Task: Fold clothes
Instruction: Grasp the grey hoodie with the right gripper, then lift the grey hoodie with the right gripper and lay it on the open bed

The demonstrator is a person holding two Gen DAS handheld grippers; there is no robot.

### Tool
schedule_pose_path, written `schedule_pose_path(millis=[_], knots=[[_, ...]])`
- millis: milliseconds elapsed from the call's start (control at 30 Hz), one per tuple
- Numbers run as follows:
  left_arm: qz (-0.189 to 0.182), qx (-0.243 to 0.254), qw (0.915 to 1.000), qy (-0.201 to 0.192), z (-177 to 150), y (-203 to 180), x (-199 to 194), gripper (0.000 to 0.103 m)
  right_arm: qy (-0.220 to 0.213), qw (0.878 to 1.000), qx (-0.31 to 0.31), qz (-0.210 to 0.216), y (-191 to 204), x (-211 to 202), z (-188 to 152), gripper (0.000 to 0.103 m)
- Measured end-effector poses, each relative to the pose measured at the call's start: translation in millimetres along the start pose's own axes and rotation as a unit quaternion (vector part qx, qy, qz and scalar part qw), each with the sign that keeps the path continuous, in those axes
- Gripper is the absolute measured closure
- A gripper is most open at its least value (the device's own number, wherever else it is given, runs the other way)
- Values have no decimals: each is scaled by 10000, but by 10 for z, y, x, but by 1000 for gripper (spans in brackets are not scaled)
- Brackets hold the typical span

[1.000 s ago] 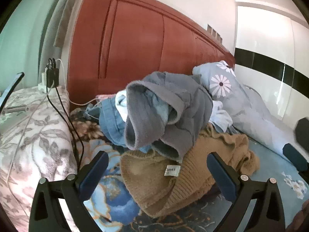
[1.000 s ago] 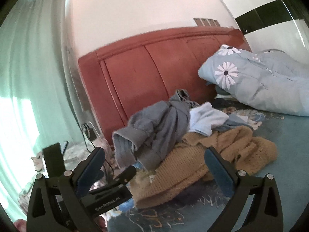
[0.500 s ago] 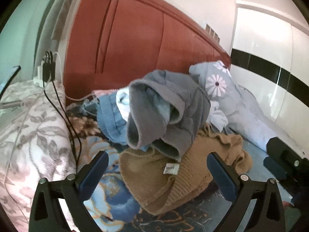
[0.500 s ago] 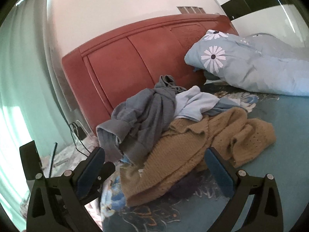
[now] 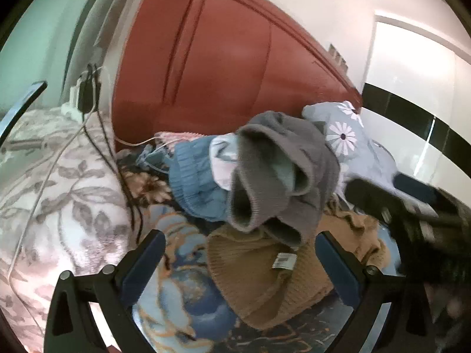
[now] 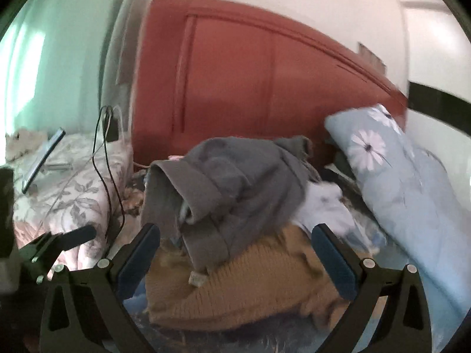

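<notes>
Clothes are what I see heaped on the bed through my left wrist camera: a grey sweatshirt (image 5: pixel 282 173) on top with one cuff gaping toward me, a blue knit garment (image 5: pixel 194 185) to its left, and a brown knit sweater (image 5: pixel 265 276) underneath with a small label facing up. My left gripper (image 5: pixel 238 267) stands wide, its jaws empty on either side of the brown sweater's near edge, clear of the cloth. The floral bedspread (image 5: pixel 176 303) shows beneath. A pale patterned pillow (image 5: pixel 59 194) lies to the left with charger cables (image 5: pixel 97 135) draped over it, and the red headboard (image 5: pixel 223 67) rises behind. At the right edge I catch the dark, blurred body of my right gripper (image 5: pixel 412 209); from here I cannot tell how it stands.

Through the right wrist camera, the same heap sits straight ahead: grey sweatshirt (image 6: pixel 235 182) over brown knit sweater (image 6: pixel 250 285), a light blue garment (image 6: pixel 326 206) tucked at the right. My right gripper (image 6: pixel 235 267) is spread wide and holds nothing. A blue duvet with daisies (image 6: pixel 397 182) leans along the right. No basket or bin holds any of it; everything lies loose on the bed.
</notes>
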State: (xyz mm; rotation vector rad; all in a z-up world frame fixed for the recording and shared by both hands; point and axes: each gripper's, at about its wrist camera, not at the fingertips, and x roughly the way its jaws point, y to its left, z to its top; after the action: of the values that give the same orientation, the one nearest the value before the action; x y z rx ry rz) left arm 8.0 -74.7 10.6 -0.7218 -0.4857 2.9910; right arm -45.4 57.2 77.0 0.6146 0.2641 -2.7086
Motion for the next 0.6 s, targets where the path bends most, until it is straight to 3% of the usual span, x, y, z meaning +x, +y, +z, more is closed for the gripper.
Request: schedule_pose_path(millis=[133, 200, 267, 333, 400, 500, 600], knots=[[27, -256, 9996, 92, 14, 150, 36, 0, 451, 9985, 164, 279, 44, 398, 155, 5], [26, -420, 9990, 159, 17, 234, 57, 0, 701, 9969, 168, 324, 103, 590, 170, 32], [20, -558, 9982, 216, 17, 303, 74, 0, 923, 9954, 166, 190, 119, 709, 177, 49], [-30, -654, 9976, 240, 17, 348, 85, 0, 1022, 9941, 356, 6, 75, 794, 206, 60], [-85, -712, 9971, 263, 16, 368, 104, 0, 806, 9937, 783, -19, -52, 734, 274, 72], [-33, -844, 9958, 340, 19, 367, 140, 0, 545, 9920, 1016, -515, -172, 635, 386, 79], [-186, -922, 9946, 431, 0, 338, 170, 0, 905, 9875, 1147, -600, -262, 801, 422, 82]])
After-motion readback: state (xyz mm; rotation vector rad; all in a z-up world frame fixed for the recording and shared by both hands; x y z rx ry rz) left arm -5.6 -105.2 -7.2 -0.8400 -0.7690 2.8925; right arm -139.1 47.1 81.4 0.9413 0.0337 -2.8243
